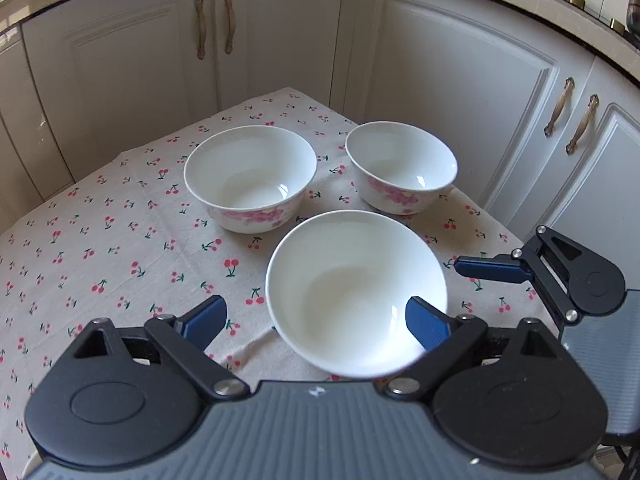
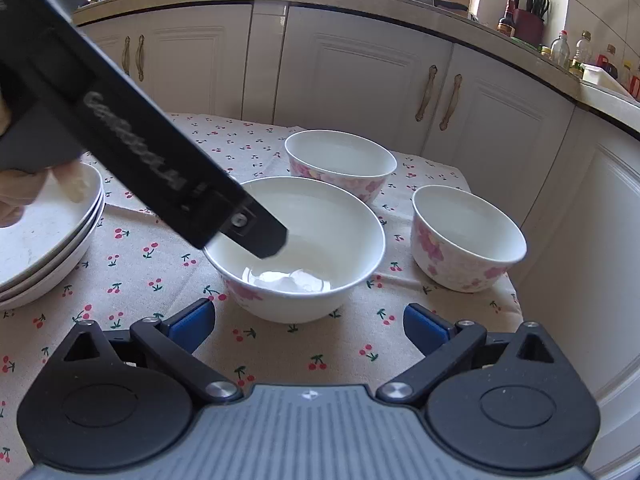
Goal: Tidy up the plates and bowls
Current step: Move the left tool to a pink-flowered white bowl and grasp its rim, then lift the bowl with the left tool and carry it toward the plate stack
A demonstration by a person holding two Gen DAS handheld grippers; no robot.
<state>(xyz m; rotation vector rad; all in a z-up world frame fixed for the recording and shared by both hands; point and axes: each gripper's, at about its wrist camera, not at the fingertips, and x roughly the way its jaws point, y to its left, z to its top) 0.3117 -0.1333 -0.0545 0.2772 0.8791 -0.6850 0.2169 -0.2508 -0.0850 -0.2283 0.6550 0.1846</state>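
The nearest bowl [image 1: 356,292] looks glazed, slippery and breakable; grip its rim. The left claw [image 1: 316,320] gapes wide, seemingly gripping nothing, one finger inside that rim. The right claw [image 2: 308,324] stands open, empty, before it.

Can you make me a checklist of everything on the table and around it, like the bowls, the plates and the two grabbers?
Surface: table under a cherry-print tablecloth, wrinkled near the bowls.
Job's things: three white bowls with pink flowers, all upright and apart: near bowl, back bowl, right bowl. Stacked plates sit at the left edge.
Clutter: nothing seen on the cloth.
Grippers: left gripper open, one of its fingers inside the near bowl's rim, the other outside; whether a pad touches it cannot be told. Right gripper open, empty, just short of that bowl.
Cables: nothing seen.
Surroundings: white cabinets behind; bottles on the counter.
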